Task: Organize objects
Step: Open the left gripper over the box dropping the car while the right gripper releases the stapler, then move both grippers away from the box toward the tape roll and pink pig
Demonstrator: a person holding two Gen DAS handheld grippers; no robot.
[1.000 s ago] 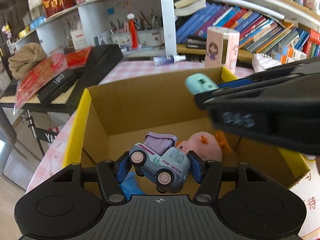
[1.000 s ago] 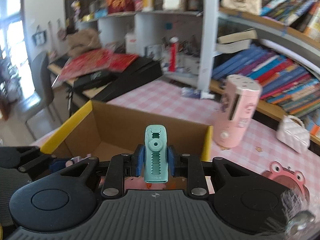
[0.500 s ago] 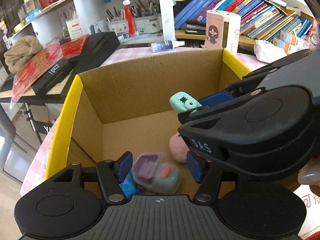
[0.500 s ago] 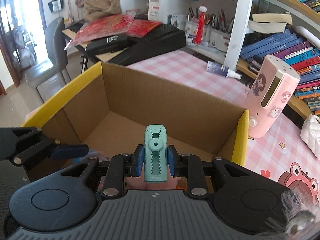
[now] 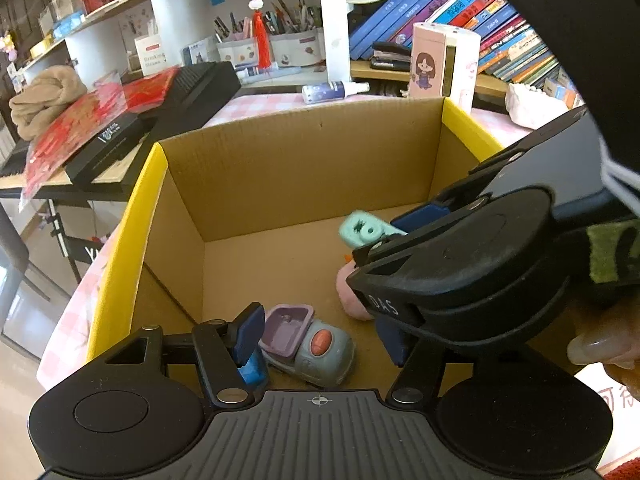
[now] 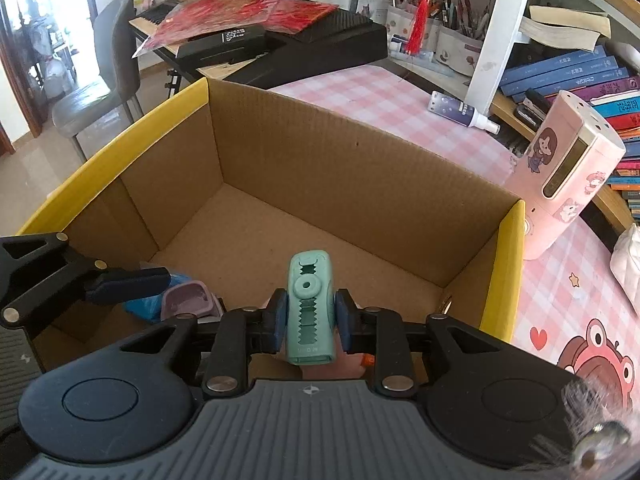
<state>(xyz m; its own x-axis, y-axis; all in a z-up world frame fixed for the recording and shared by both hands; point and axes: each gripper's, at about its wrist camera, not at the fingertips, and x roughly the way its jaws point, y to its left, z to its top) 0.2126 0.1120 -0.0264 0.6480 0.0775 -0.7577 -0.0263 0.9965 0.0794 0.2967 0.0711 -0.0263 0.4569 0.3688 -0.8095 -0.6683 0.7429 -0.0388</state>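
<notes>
**Clip's over the box, toy car's already down — tips for the drop**

Starting closest to you: your right gripper (image 6: 308, 326) is pinched tight on the mint clip (image 6: 310, 306), both blue pads squeezing its sides, and the clip stands upright and pokes out past the fingertips. Right below it sits a pink plush toy (image 5: 352, 292) on the box floor, so I'd let the clip go low and a touch forward of the plush, on bare cardboard, rather than drop it from height and have it bounce.

Your left gripper (image 5: 320, 334) has its jaws opening with nothing pressed between them; the toy car (image 5: 308, 344) lies tipped on the floor just under the fingers, next to a blue bit (image 5: 252, 372) by the left pad. Lift that hand straight up so a finger doesn't snag the car.

Both grippers tilt steeply down into the cardboard box (image 6: 360, 168), the right one crossing close in front of the left. Farther ahead the box floor is open, so there's plenty of room.
</notes>
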